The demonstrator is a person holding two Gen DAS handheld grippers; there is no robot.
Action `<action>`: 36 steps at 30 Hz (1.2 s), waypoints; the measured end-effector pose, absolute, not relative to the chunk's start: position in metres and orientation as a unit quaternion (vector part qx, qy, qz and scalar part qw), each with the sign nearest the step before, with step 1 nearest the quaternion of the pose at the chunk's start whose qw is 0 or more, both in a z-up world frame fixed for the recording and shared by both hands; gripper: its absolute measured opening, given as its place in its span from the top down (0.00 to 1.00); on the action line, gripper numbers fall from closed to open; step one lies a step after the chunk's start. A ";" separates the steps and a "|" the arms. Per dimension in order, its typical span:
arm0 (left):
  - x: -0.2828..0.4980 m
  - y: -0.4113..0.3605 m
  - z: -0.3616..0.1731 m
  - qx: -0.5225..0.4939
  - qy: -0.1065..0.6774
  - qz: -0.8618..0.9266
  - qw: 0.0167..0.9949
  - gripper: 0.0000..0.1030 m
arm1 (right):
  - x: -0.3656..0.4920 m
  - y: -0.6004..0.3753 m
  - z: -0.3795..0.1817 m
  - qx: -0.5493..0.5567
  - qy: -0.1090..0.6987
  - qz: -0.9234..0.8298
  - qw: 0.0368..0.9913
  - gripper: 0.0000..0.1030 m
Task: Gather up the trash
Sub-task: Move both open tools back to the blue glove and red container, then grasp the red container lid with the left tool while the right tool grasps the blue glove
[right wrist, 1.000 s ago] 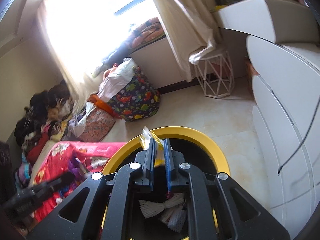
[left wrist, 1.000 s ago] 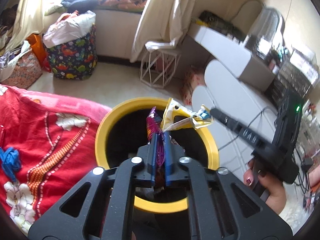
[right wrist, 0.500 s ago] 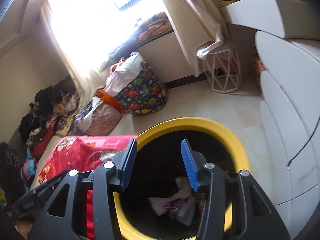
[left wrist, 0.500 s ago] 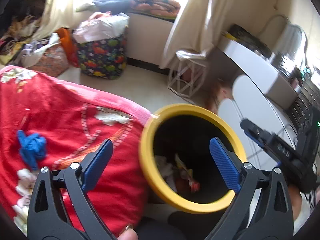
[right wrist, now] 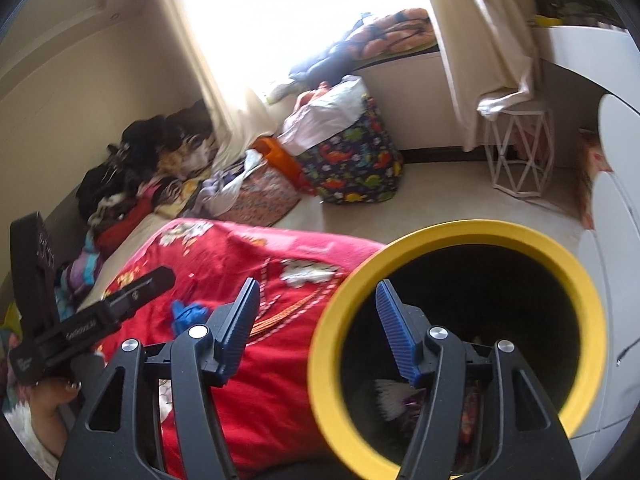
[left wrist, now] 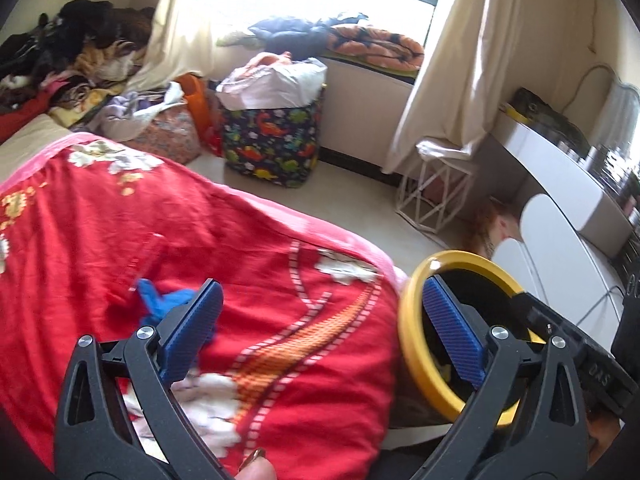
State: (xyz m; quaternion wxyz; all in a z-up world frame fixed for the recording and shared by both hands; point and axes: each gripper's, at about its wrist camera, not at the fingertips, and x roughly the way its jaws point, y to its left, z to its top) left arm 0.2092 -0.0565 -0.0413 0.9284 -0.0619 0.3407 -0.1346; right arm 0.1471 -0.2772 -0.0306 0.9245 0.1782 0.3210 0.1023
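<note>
Left wrist view: the left gripper (left wrist: 320, 332), jaws spread wide and empty, hangs over a red blanket (left wrist: 256, 256) bearing blue crumpled trash (left wrist: 164, 300). Right gripper (right wrist: 316, 328), jaws just opening, empty, straddles the yellow-rimmed bin (right wrist: 500, 228) holding wrappers; its printed lettering is unreadable.

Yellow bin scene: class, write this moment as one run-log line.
left tool: open, empty, jaws just opened | right tool: open, empty, jaws just opening | bin: wrappers inside | blue scrap: on red blanket

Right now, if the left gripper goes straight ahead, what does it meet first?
Probably the red blanket: the open left gripper points down at it, between the blue scrap and the yellow bin. Depth is uncertain.
</note>
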 end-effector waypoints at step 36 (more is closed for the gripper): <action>0.274 0.106 -0.126 -0.190 0.432 -0.056 0.880 0.50 | 0.246 -0.058 -0.110 0.056 0.457 0.261 0.849 0.92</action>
